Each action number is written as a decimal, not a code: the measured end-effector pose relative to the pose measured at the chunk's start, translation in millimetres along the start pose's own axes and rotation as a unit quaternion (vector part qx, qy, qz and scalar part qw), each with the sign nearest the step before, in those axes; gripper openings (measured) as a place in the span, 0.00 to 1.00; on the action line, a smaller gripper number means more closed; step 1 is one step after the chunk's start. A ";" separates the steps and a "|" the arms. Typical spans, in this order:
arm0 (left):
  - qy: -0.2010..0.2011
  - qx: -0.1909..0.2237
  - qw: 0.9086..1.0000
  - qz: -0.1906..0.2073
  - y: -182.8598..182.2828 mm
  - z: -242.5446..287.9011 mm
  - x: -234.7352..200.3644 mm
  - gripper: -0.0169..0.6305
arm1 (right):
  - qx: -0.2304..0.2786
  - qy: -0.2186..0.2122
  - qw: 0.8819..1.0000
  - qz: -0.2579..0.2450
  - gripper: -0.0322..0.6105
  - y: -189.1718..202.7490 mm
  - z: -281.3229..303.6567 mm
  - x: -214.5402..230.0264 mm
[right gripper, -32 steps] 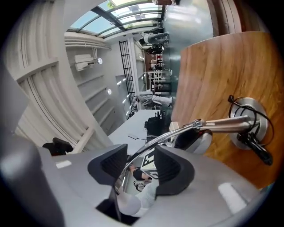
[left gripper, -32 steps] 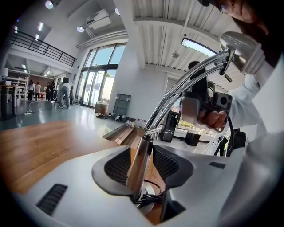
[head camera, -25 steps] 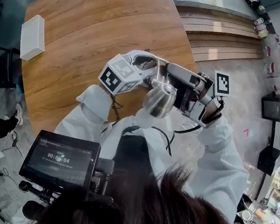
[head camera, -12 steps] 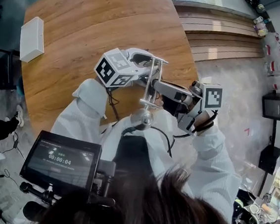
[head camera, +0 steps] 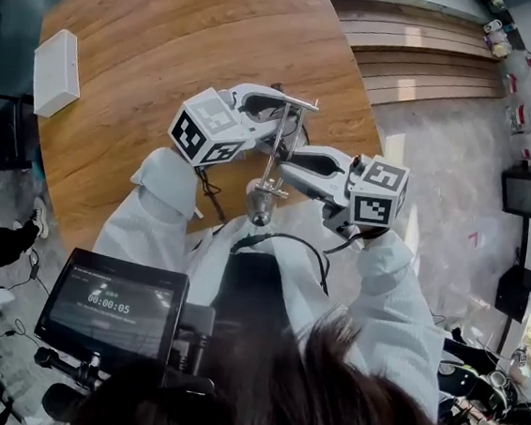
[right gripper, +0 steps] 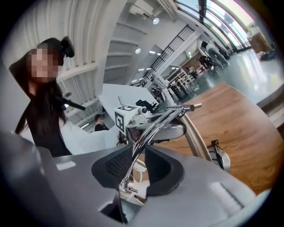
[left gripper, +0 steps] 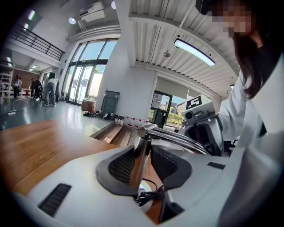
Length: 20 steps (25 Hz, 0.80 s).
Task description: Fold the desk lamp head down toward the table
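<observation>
A chrome desk lamp stands at the near edge of the wooden table (head camera: 170, 46). Its thin double-rod arm (head camera: 277, 147) runs from the top joint toward me and ends in the small metal head (head camera: 260, 202), which hangs low over my lap. My left gripper (head camera: 277, 123) is closing on the upright post (left gripper: 141, 153), and its pads (left gripper: 122, 166) press on it. My right gripper (head camera: 289, 165) comes in from the right; its jaws are closing on the arm rods (right gripper: 146, 133). The lamp's round base (right gripper: 220, 160) shows beyond them.
A white box (head camera: 56, 72) lies at the table's far left edge. Wooden steps (head camera: 423, 63) run along the right of the table. A screen on a rig (head camera: 110, 304) sits in front of my chest. A black cable (left gripper: 148, 195) coils by the lamp base.
My right gripper has rolled over and come down with the lamp arm. The lamp head has swung from beside the gripper down toward me. The left gripper has stayed on the post.
</observation>
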State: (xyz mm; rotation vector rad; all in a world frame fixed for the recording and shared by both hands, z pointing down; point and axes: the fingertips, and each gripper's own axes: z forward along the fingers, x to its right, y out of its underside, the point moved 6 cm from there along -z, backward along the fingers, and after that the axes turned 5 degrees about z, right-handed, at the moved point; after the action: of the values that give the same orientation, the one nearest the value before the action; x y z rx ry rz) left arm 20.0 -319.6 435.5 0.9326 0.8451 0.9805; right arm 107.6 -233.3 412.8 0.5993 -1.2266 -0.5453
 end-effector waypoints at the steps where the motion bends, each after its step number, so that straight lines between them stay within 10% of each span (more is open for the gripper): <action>1: 0.002 -0.001 1.000 0.003 -0.3 0.2 0.3 0.20 | -0.005 0.005 1.000 -0.023 0.19 1.4 0.3 1.5; 20: 0.065 0.006 0.997 0.044 -4.1 -5.4 3.9 0.19 | -0.045 0.035 0.982 -0.182 0.15 18.5 0.8 25.7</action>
State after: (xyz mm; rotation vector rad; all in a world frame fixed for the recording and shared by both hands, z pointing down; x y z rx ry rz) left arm 17.6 -315.7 429.1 0.9290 0.9267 1.1225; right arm 114.5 -237.3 443.5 0.7638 -1.0248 -0.8745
